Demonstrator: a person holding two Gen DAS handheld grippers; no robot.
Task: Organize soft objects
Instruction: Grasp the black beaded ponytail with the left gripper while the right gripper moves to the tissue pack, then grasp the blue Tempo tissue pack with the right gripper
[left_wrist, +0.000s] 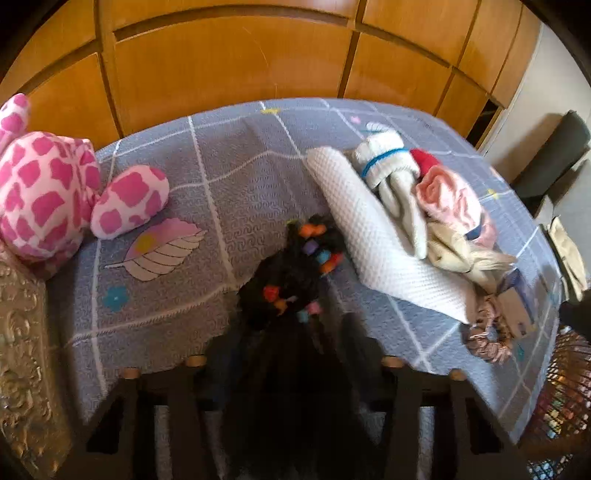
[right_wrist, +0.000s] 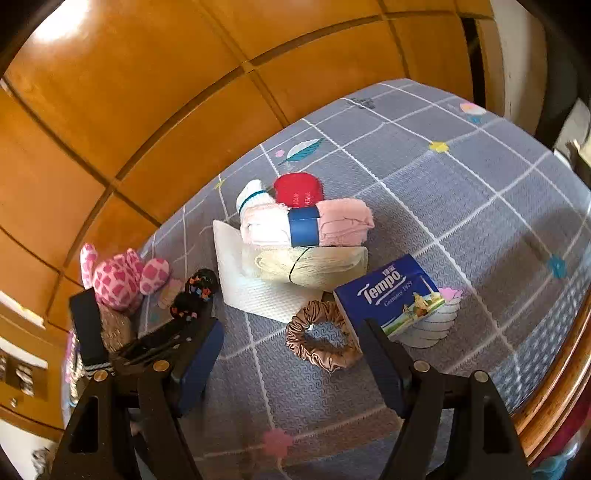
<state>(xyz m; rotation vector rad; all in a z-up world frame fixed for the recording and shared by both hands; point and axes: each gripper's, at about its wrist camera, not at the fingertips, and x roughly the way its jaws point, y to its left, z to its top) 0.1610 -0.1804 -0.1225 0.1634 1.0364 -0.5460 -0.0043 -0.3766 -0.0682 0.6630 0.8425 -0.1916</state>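
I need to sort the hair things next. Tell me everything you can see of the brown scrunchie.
The scrunchie is a gathered ring of shiny, satin-looking fabric in a brownish-pink tone, ruffled all round. It lies flat on the grey checked bedspread with the spread showing through its middle. Its far edge meets the white towel and its right side sits against or under the Tempo pack; which one is unclear. It lies ahead of the open right claw, between its fingers, and nothing grips it.

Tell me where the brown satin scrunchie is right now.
In the right wrist view the brown satin scrunchie lies flat on the grey bedspread, between the open right gripper fingers, touching the blue Tempo tissue pack and just below the white waffle cloth.
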